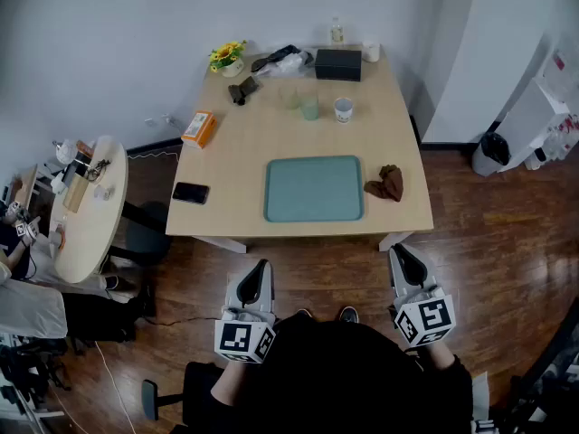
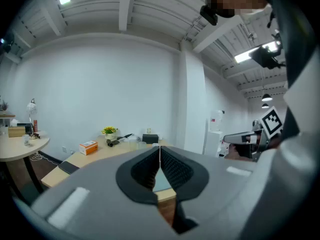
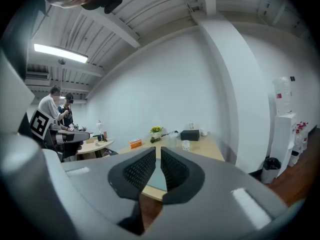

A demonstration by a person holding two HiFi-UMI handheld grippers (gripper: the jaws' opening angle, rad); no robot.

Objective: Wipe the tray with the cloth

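**Clenched left claw (image 1: pixel 262 265) and right claw (image 1: pixel 395 250) hang short of the desk (image 1: pixel 244 143)**

A pale teal tray (image 1: pixel 314 188) lies flat near the desk's front edge. It is rectangular, with rounded corners and a low raised rim, and nothing sits in it. A brown cloth (image 1: pixel 386 183) lies in a crumpled heap just beside its right side. A black phone (image 1: pixel 191 193) rests to the tray's left, with an orange box (image 1: pixel 199 127) beyond it. A green cup (image 1: pixel 310 107) and a white mug (image 1: pixel 343 109) stand behind the tray. At the far edge sit a black box (image 1: pixel 338 64) and yellow flowers (image 1: pixel 227 57). Both claws are held over the wooden floor before the desk, jaws pressed together and grasping nothing.
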